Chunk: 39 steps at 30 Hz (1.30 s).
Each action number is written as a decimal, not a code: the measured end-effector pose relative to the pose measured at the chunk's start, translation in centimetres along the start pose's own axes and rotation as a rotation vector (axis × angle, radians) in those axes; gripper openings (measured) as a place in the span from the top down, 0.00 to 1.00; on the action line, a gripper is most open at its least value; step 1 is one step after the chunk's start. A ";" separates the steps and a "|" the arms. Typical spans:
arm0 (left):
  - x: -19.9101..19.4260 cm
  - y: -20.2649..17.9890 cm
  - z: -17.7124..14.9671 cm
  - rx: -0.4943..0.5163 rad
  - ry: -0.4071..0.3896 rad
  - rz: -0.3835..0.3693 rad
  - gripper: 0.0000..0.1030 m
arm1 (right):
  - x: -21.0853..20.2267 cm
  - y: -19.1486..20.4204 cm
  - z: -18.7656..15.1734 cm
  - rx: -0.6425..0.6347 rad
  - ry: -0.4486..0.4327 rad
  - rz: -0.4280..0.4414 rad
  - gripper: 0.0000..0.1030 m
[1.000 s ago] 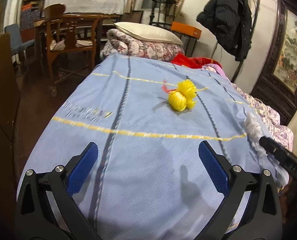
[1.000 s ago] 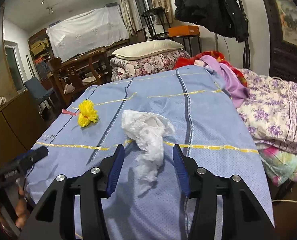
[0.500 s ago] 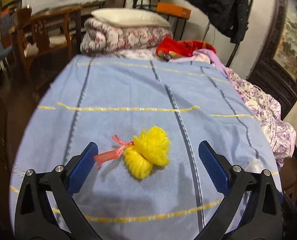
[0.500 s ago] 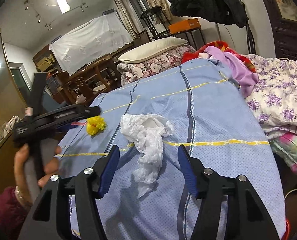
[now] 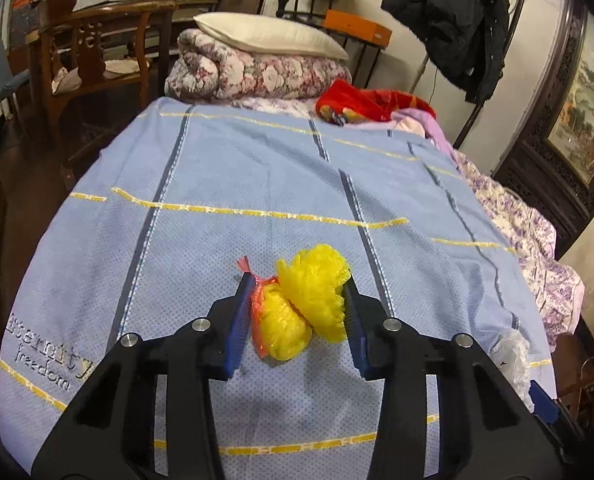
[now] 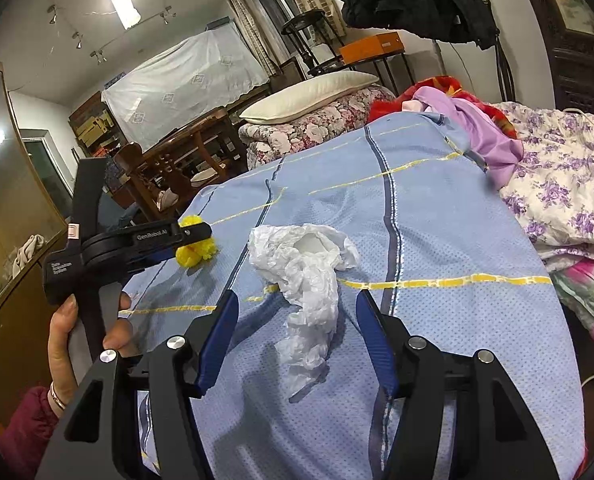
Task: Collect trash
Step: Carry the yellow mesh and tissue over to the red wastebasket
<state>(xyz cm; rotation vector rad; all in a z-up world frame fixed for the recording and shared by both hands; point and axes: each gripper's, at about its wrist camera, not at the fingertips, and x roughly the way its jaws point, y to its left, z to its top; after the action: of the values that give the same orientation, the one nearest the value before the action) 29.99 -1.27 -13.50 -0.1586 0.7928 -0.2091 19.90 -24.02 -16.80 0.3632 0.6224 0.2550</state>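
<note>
Yellow mesh bundle: two crumpled lobes of bright yellow netting tied with a red-orange plastic strip, lying on the blue bedspread towards its left half, near the front. The left gripper has just closed its jaws, and the blue pads now press the bundle from both sides while it rests on the cloth. White crumpled plastic bag: a wrinkled, elongated wad with a hollow at its far end, lying on the bedspread across a yellow stripe, well apart from the bundle and to its right. The right gripper has had its jaws opening; they now stand released on either side of the bag's near end, pads clear of it. A hand in a dark red sleeve holds the left gripper's handle off the bed's left edge. Bedspread: pale blue with yellow cross stripes and dark lengthwise stripes, flat and bare around both items, with open cloth beyond them. Left edge drops to dark floor; a wooden chair stands beyond it. Right side is bounded by a purple-flowered quilt and lilac cloth. At the far end lie a rolled floral quilt under a cream pillow and a red blanket. A black jacket hangs behind.
</note>
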 end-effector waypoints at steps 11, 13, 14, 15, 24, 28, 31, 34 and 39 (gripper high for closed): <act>-1.9 0.7 -0.3 -0.030 -0.083 -0.095 0.59 | 1.3 0.0 0.8 0.026 -0.004 -0.025 0.41; -2.0 0.9 -0.3 -0.035 -0.086 -0.099 0.59 | 1.5 0.3 0.7 0.010 0.003 -0.031 0.49; -2.0 0.9 -0.2 -0.037 -0.088 -0.100 0.59 | 1.8 0.6 0.7 -0.004 0.016 -0.036 0.60; -2.1 0.9 -0.3 -0.037 -0.090 -0.101 0.59 | 2.0 0.7 0.6 -0.012 0.027 -0.036 0.74; -5.1 1.1 -2.8 -0.068 -0.099 -0.147 0.59 | 0.8 1.8 0.1 -0.058 0.002 -0.025 0.83; -8.5 0.6 -4.9 -0.042 -0.117 -0.125 0.59 | -1.7 2.7 -0.1 -0.083 -0.040 -0.029 0.83; -11.4 0.1 -5.6 -0.032 -0.146 -0.134 0.59 | -3.9 3.1 0.0 -0.069 -0.061 -0.004 0.83; -14.3 -1.0 -5.7 -0.017 -0.174 -0.149 0.59 | -6.0 4.1 1.2 -0.065 -0.089 0.021 0.83; -19.5 -3.3 -5.6 0.035 -0.243 -0.169 0.59 | -11.6 5.8 4.1 -0.059 -0.188 0.085 0.83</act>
<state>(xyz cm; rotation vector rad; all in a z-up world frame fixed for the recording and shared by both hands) 12.23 -0.07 -3.28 -0.2143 0.5342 -0.3563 12.62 -23.74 -5.31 0.3522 0.4146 0.3156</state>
